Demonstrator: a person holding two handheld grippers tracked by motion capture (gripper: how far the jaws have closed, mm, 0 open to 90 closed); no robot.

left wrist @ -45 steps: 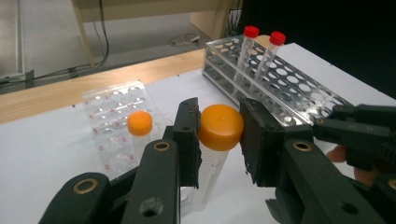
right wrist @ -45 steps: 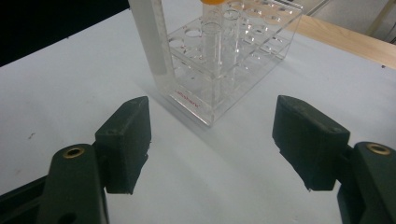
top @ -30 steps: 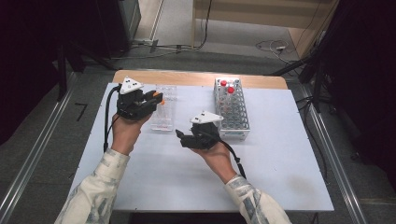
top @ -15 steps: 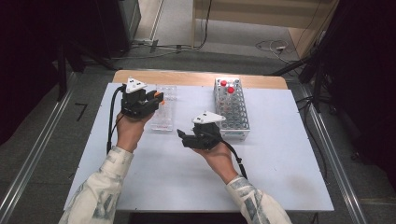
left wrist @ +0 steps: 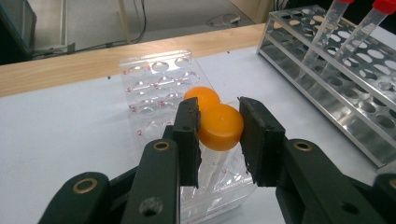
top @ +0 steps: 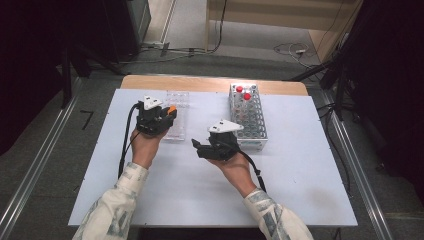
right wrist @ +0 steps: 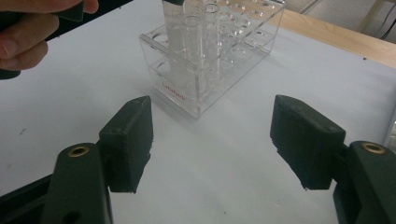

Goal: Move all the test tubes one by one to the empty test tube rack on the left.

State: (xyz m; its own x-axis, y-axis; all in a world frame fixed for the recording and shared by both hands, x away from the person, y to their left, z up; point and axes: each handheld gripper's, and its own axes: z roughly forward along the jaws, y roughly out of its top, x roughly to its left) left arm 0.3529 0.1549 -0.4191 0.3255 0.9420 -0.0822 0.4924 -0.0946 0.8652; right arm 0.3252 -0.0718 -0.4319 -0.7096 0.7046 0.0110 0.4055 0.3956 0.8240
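My left gripper (left wrist: 219, 135) is shut on the orange cap of a clear tube (left wrist: 220, 127), held upright over the near end of a clear plastic rack (left wrist: 154, 79). The tube's lower part reaches down into a near well. A second orange-capped tube (left wrist: 201, 98) stands in the rack just behind it. In the high view the left gripper (top: 167, 112) hangs over the clear rack (top: 177, 120). My right gripper (right wrist: 212, 135) stands open and empty above the white table, facing the clear rack (right wrist: 205, 60), where two tubes (right wrist: 173, 23) show.
A metal tube rack (top: 248, 117) stands at the back right with two red-capped tubes (top: 240, 90) at its far end. The white table (top: 300, 165) ends at a wooden strip (top: 210, 82) along the back. The person's other hand (right wrist: 23, 37) shows in the right gripper view.
The left hand has come down with the orange-capped tube onto the clear rack. The right hand has stayed where it was.
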